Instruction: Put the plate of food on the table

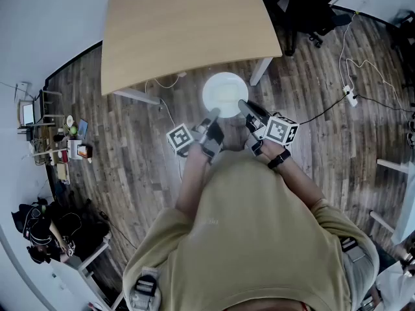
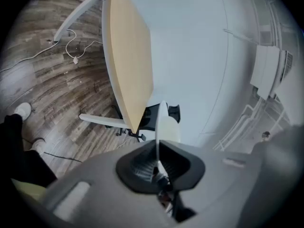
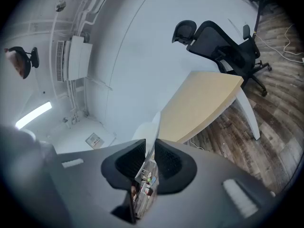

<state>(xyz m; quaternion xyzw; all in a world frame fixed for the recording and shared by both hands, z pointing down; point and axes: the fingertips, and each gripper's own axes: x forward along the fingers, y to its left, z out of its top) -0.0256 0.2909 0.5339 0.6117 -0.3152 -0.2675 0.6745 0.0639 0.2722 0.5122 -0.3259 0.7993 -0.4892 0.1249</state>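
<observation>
Because the head view looks straight down on the white plate (image 1: 225,94) and its face is washed out bright, whether any food lies on it cannot be told. The plate hangs in the air just off the near edge of the pale wooden surface (image 1: 181,31), over the plank floor (image 1: 130,154), and does not rest on the surface. The left hand-held gripper (image 1: 213,115) pinches the plate's near rim on one side. The right hand-held gripper (image 1: 245,106) pinches the rim just beside it. In the left gripper view the plate (image 2: 162,120) shows only edge-on, a thin white blade running into the left hand-held gripper (image 2: 158,148), whose dark pads are pressed against it. The right gripper view likewise gives just the plate's rim (image 3: 154,125), clamped in the narrow slot of the right hand-held gripper (image 3: 149,145). The person's shirt (image 1: 259,238) covers most of both arms. A black office chair (image 1: 305,8) stands past the far corner, partly cut off by the frame.
</observation>
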